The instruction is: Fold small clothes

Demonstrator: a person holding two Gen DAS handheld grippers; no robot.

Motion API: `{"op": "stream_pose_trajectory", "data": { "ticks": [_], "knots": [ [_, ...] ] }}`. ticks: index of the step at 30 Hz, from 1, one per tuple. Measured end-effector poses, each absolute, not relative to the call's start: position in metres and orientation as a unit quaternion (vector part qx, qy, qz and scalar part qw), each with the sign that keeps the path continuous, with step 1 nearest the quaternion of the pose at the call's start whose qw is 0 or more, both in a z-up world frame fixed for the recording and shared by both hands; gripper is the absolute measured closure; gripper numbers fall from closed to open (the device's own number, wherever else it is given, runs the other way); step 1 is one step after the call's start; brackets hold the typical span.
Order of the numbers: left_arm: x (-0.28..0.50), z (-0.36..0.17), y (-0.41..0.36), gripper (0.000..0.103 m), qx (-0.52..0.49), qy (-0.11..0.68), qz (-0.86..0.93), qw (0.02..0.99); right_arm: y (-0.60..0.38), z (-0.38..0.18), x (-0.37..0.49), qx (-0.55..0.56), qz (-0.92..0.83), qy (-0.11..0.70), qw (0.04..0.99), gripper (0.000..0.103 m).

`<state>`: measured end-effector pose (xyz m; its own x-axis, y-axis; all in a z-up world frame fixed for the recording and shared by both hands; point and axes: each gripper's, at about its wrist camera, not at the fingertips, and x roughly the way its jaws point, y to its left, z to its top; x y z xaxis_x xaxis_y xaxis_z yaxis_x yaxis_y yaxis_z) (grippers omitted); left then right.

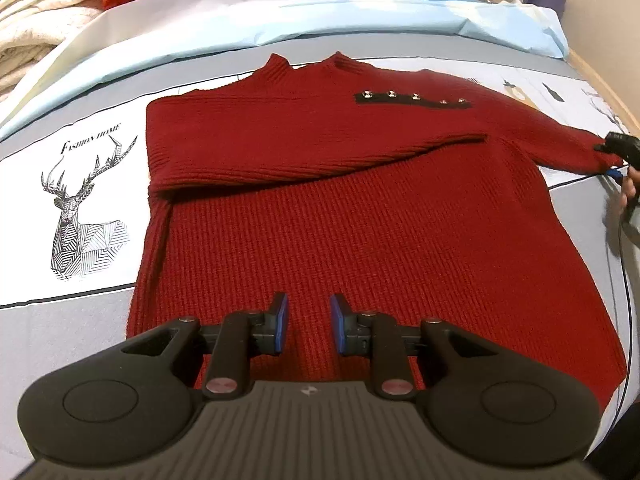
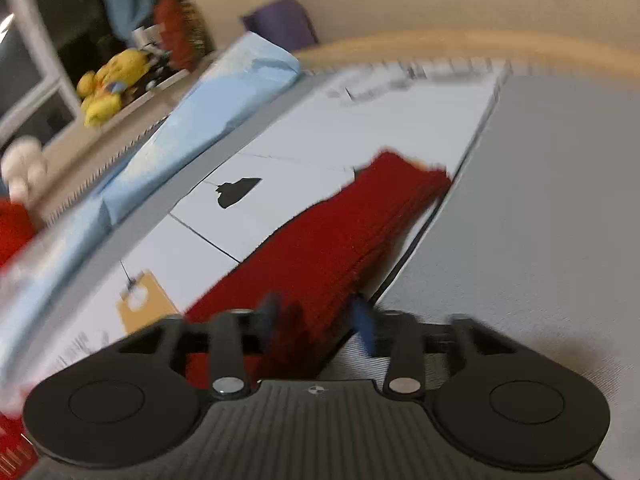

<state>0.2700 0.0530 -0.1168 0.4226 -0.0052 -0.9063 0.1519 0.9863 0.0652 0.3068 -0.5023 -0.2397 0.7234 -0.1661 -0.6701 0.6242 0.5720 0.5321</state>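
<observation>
Lying flat on a grey and white bed cover (image 1: 80, 320), a dark red ribbed-knit sweater (image 1: 340, 220) fills most of the left wrist view; it has a short stand-up collar and a black strip with five small metal buttons (image 1: 414, 98) across one shoulder. At the far left of that view sit folded cream blankets (image 1: 36, 8), then a line-drawn deer print (image 1: 80, 216) on a white panel of the cover, just beside the sweater's side edge. One sleeve (image 1: 312, 156) is folded across the chest, its cuff ending near the middle of the garment. The sweater's long axis runs from the hem, close to the camera, to the collar at the far side, with the neck pointing toward a pale blue sheet (image 1: 360, 16). The left tongs (image 1: 308, 326) hover over the hem with a clear gap between the blue pads, gripping nothing. To the right, the other sleeve (image 2: 340, 240) stretches out sideways, and the right tongs (image 1: 612, 156) are at its cuff near the bed's right side. In the blurred right wrist view the right tongs (image 2: 318, 322) have the red knit between their fingers, which stand apart; whether they pinch it I cannot tell. Bare cover lies on both sides of the garment, and a wooden bed rim (image 2: 480, 44) bounds it beyond the sleeve.
</observation>
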Motion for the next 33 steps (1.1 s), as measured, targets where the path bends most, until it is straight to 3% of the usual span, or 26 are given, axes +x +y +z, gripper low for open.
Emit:
{"op": "stream_pose_trajectory", "data": {
  "ticks": [3,5,6,9,15,17,18,20,21,23,25,26,27,33],
  "knots": [
    [0.269,-0.117,0.054,0.078,0.068,0.536,-0.045,0.84,-0.512,-0.245,0.311,0.431,-0.235,0.274,0.827,0.058],
    [0.268,-0.117,0.055,0.078,0.067,0.536,-0.043,0.84,-0.511,-0.244,0.316,0.435,-0.225,0.27,0.829,0.083],
    [0.269,-0.117,0.056,0.078,0.066,0.536,-0.042,0.84,-0.511,-0.243,0.319,0.435,-0.219,0.267,0.832,0.09],
    [0.269,-0.116,0.057,0.078,0.063,0.535,-0.041,0.841,-0.509,-0.229,0.324,0.429,-0.203,0.25,0.844,0.091],
    [0.271,-0.115,0.055,0.078,0.06,0.533,-0.041,0.843,-0.483,-0.132,0.295,0.346,-0.136,0.018,0.928,0.093],
    [0.27,-0.114,0.056,0.078,0.059,0.531,-0.043,0.844,-0.471,-0.123,0.285,0.304,-0.165,-0.012,0.938,0.093],
    [0.269,-0.113,0.056,0.078,0.059,0.53,-0.044,0.845,-0.467,-0.128,0.285,0.287,-0.197,0.001,0.937,0.093],
    [0.268,-0.113,0.057,0.078,0.059,0.53,-0.044,0.845,-0.471,-0.161,0.303,0.282,-0.262,0.122,0.915,0.089],
    [0.268,-0.112,0.057,0.078,0.059,0.53,-0.045,0.845,-0.48,-0.19,0.314,0.306,-0.277,0.214,0.885,0.089],
    [0.267,-0.111,0.059,0.078,0.058,0.53,-0.044,0.845,-0.495,-0.231,0.314,0.366,-0.289,0.305,0.83,0.089],
    [0.267,-0.11,0.062,0.078,0.057,0.529,-0.043,0.846,-0.499,-0.237,0.306,0.366,-0.295,0.304,0.829,0.089],
    [0.267,-0.109,0.064,0.078,0.054,0.528,-0.042,0.846,-0.496,-0.231,0.306,0.345,-0.3,0.305,0.835,0.082],
    [0.268,-0.108,0.066,0.078,0.052,0.527,-0.041,0.847,-0.494,-0.225,0.306,0.327,-0.304,0.303,0.842,0.08],
    [0.266,-0.097,0.07,0.078,0.037,0.515,-0.038,0.856,-0.498,-0.191,0.288,0.283,-0.417,0.314,0.805,0.076]
  ]
}}
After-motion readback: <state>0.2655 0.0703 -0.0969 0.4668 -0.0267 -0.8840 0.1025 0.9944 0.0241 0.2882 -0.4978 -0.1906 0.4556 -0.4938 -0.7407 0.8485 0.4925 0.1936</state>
